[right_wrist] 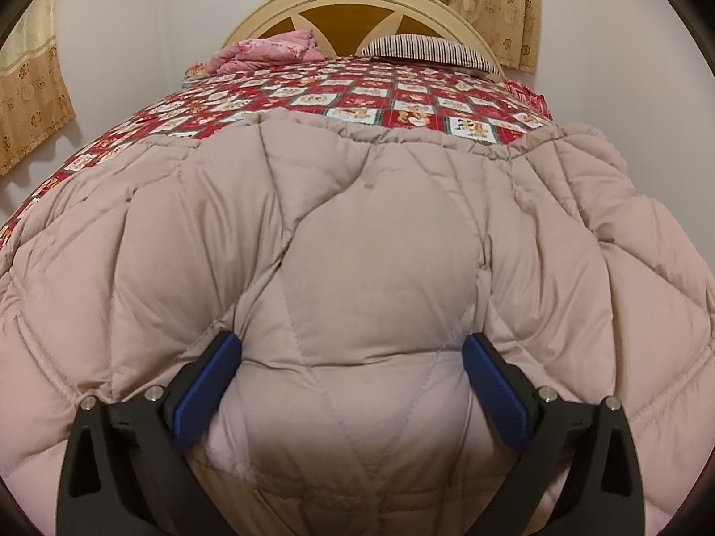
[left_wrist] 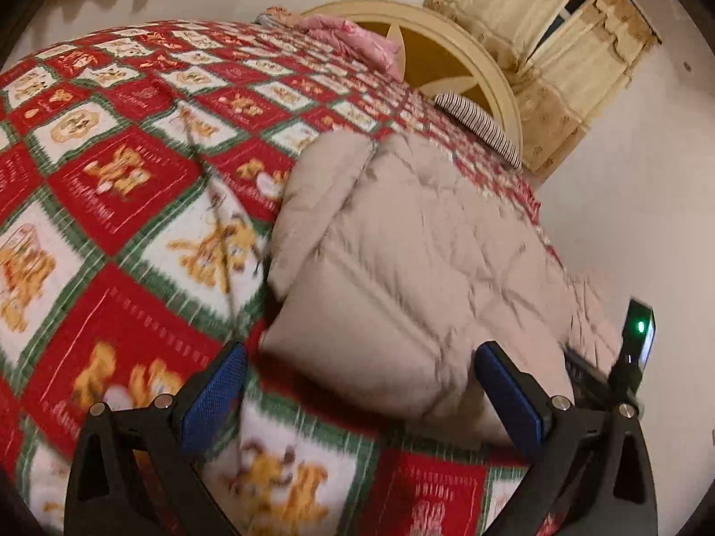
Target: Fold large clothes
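Beige quilted coat (right_wrist: 380,241) flat on bed

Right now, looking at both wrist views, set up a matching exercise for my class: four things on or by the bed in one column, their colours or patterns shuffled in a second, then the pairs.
Things:
1. jacket
2. bedspread
3. pillow
4. curtain

Looks:
A. dark and white stripes
B. plain beige, quilted
C. yellowish, with a flower print
D. red, white and green squares

Pairs: 1-B, 2-D, 3-A, 4-C
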Demonstrator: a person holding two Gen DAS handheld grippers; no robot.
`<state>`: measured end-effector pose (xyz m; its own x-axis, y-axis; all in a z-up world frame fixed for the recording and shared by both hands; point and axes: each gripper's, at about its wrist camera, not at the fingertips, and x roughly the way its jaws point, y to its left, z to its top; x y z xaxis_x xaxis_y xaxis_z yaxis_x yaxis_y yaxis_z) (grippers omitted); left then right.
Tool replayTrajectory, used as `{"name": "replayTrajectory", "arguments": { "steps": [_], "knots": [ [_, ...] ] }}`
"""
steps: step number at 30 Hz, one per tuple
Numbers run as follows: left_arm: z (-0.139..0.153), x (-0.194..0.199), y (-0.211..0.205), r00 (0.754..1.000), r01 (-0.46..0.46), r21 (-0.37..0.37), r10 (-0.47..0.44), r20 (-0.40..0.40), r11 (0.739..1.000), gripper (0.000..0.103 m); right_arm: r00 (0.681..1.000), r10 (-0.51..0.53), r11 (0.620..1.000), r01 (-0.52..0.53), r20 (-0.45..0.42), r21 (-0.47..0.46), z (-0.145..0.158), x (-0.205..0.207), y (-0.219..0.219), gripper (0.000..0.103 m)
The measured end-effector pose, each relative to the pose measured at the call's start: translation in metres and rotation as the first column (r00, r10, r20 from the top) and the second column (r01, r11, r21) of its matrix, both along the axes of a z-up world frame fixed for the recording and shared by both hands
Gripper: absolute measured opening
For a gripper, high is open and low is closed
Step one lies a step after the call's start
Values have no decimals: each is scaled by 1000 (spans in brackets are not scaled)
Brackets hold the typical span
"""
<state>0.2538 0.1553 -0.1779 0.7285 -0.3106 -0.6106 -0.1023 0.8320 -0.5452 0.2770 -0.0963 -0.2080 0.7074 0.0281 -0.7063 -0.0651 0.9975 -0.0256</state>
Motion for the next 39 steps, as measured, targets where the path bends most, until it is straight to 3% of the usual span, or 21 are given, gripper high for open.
{"name": "replayTrajectory", "arguments": {
  "steps": [6, 7, 9, 11, 12, 15, 18, 22, 29, 33, 36, 37, 39],
  "knots": [
    [0, 28, -3, 998, -24, -40, 26, 62, 999, 100, 1000, 1, 1000, -1, 1, 1, 0, 2, 2, 102],
    [2, 30, -5, 996, -20, -46, 24, 83, 999, 94, 1000, 1, 1000, -1, 1, 1, 0, 2, 2, 102],
    [7, 37, -9, 995, -11, -24, 14, 103, 1000, 56, 1000, 1, 1000, -1, 2, 3, 0, 2, 2, 102],
    [18, 39, -12, 988, 26, 2, -26, 151, 1000, 37, 1000, 2, 1000, -2, 2, 7, 0, 2, 2, 102],
    [23, 38, -13, 985, 40, 2, -39, 166, 999, 30, 1000, 3, 1000, -3, 4, 11, 1, 1, 1, 102],
    [63, 28, -22, 962, 85, 30, -90, 259, 996, 26, 1000, 4, 1000, -4, 8, 21, 3, 2, 1, 102],
    [112, 12, -51, 910, 150, 110, -181, 373, 983, 25, 1000, 12, 998, -13, 20, 61, 5, -1, -4, 102],
    [174, -15, -113, 815, 236, 272, -342, 468, 933, 25, 999, 32, 987, -36, 27, 159, 12, -2, -15, 102],
    [212, -16, -202, 711, 310, 402, -490, 504, 862, 24, 999, 36, 897, -28, -11, 441, 50, -29, -92, 98],
    [200, -19, -276, 622, 365, 525, -621, 478, 769, 24, 991, -123, 863, 76, 61, 499, 88, -57, -175, 98],
    [173, -26, -332, 544, 352, 656, -717, 436, 667, 24, 970, -207, 784, 88, 126, 614, 113, -67, -236, 100],
    [158, -29, -355, 512, 366, 698, -760, 401, 615, 24, 966, -212, 770, 69, 151, 635, 122, -69, -249, 99],
    [133, -35, -383, 469, 368, 756, -810, 352, 541, 24, 964, -177, 760, 7, 196, 650, 142, -65, -267, 100]
  ]
}}
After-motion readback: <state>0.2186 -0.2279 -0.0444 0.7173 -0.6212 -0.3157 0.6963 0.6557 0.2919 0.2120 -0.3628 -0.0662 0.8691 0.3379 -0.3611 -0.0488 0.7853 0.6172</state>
